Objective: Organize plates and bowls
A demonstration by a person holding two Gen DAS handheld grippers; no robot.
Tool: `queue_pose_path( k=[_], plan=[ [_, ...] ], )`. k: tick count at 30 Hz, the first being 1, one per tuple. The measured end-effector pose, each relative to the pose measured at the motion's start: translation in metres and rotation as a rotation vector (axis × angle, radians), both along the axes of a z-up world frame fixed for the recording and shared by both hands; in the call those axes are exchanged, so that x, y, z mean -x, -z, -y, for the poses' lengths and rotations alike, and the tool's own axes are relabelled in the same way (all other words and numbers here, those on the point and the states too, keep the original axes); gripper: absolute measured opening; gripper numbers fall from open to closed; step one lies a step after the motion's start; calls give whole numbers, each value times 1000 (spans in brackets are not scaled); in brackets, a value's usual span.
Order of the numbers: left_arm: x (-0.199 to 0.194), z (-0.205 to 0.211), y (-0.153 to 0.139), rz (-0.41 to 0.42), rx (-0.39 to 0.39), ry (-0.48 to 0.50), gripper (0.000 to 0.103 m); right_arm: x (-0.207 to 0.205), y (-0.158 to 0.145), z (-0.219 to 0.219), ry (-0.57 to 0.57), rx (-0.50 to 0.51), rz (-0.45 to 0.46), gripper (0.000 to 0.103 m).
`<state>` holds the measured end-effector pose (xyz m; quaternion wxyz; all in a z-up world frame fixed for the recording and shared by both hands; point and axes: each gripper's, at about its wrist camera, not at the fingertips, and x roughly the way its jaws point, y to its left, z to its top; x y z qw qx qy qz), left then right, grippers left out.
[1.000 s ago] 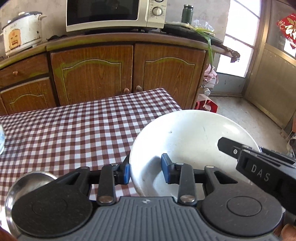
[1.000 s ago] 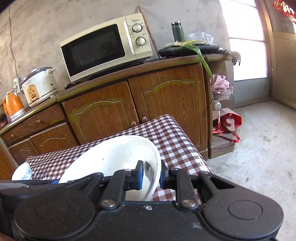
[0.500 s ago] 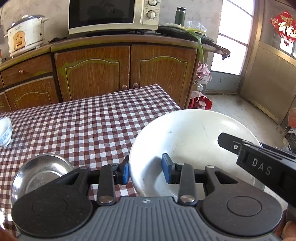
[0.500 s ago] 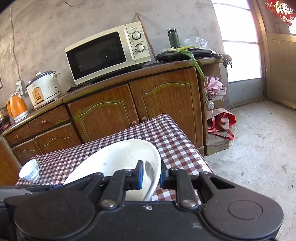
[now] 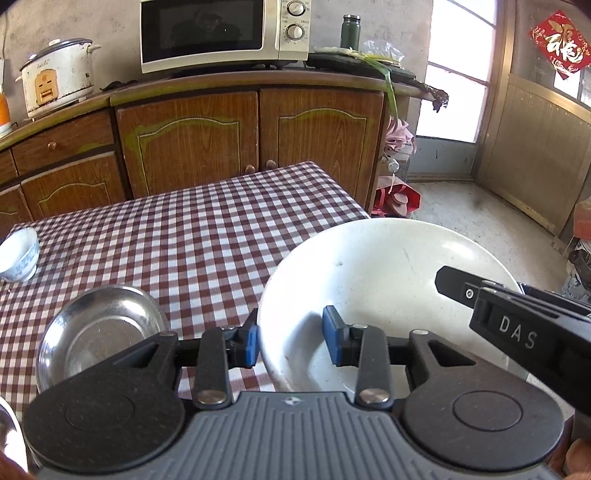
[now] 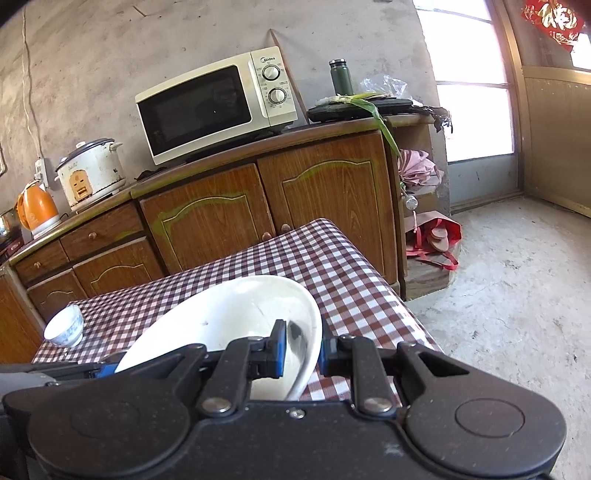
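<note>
A large white bowl [image 5: 388, 273] hangs over the right end of the checked table [image 5: 192, 240], carried by both grippers. My left gripper [image 5: 291, 343] straddles the bowl's near-left rim, one blue pad outside and one inside, shut on it. My right gripper [image 6: 301, 354] is shut on the opposite rim of the white bowl [image 6: 229, 317]; its black body [image 5: 517, 325] shows at the right of the left wrist view. A shallow steel dish [image 5: 99, 325] lies on the cloth to the bowl's left. A small blue-and-white bowl [image 5: 18, 254] stands at the far left, also visible as the small bowl [image 6: 64, 326].
Wooden cabinets [image 5: 251, 136] run behind the table, with a microwave [image 5: 221, 33], a rice cooker [image 5: 55, 77] and an orange kettle [image 6: 37, 210] on top. Bare concrete floor [image 6: 517, 314] lies right of the table. Another steel rim [image 5: 7, 424] peeks in at bottom left.
Both grippers have drawn back from the cabinets with the white bowl between them. More table has come into view, with the steel dish fully shown and the small bowl appearing at the left.
</note>
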<state>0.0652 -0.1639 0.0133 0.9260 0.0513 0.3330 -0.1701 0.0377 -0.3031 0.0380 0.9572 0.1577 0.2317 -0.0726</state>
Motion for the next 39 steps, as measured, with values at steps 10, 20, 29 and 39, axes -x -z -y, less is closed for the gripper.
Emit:
queue_pose_path(
  k=[10,20,29,39],
  plan=[
    [20,-4,4,-15,6,8,35,24,4,-9,8,17,-8,23],
    [36,-8,5,-8,5,8,35,41,5,-14,2,31,-10,23],
    [46,-15,6,-12,5,-8,35,54,8,-21,-17,18,-19,23],
    [57,-22,7,1,-8,-18,35,64,12,-32,-32,20,-30,23]
  ],
)
